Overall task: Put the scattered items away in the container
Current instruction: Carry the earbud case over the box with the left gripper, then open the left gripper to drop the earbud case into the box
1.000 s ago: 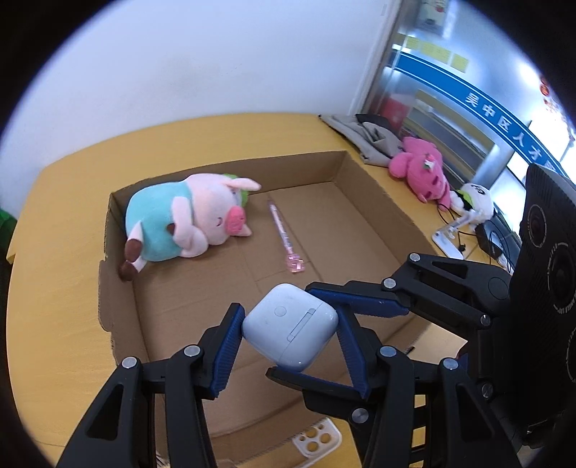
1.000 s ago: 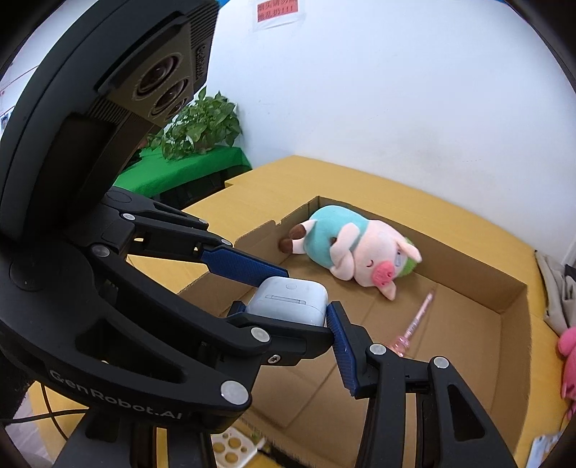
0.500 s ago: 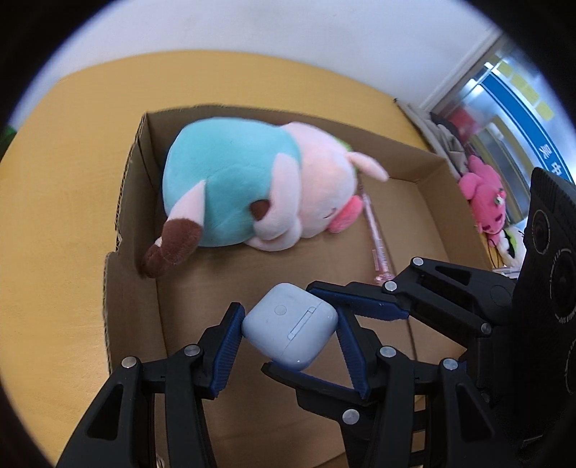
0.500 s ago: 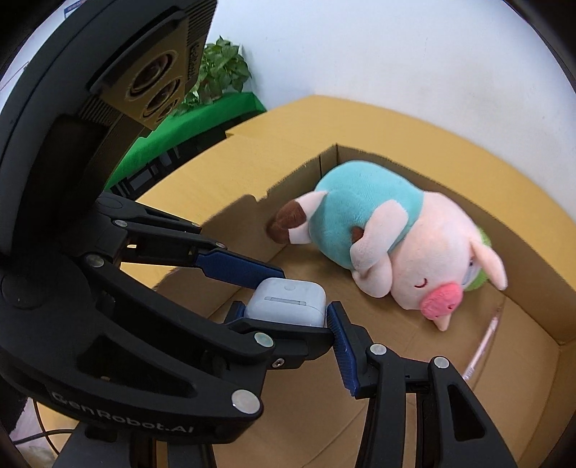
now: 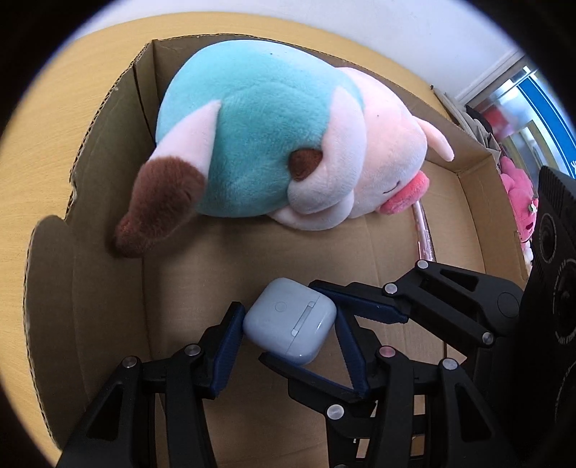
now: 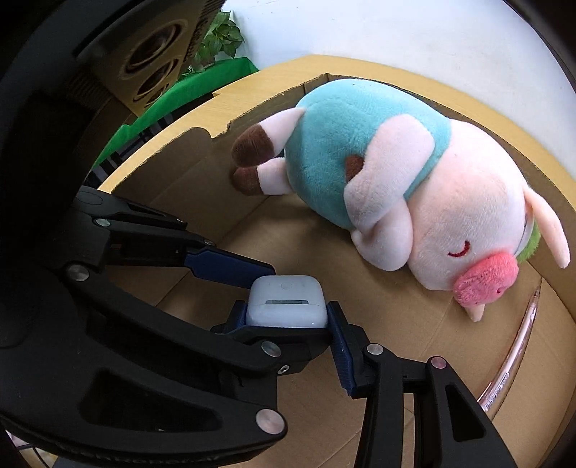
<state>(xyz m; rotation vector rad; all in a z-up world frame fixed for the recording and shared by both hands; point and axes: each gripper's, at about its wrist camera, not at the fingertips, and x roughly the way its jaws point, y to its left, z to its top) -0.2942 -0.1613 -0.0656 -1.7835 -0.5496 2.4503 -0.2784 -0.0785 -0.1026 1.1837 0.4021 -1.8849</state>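
The left gripper (image 5: pixel 288 325) and right gripper (image 6: pixel 286 316) have come down low into the box (image 5: pixel 108 306), beside the toy pig (image 5: pixel 270 126). Both pairs of fingers still squeeze the earbud case (image 5: pixel 291 316), so I think letting go comes next.

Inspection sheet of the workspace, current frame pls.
Surface: yellow wooden tabletop.
Job's things: open brown cardboard box; in it lie a teal-and-pink plush pig and a pink transparent pen. White rounded earbud case held low inside the box.
Clutter: magenta plush toy outside the box.
Grippers: left gripper and right gripper both closed on the case.
Cables: nothing seen.
Surroundings: white wall, green leafy plant.
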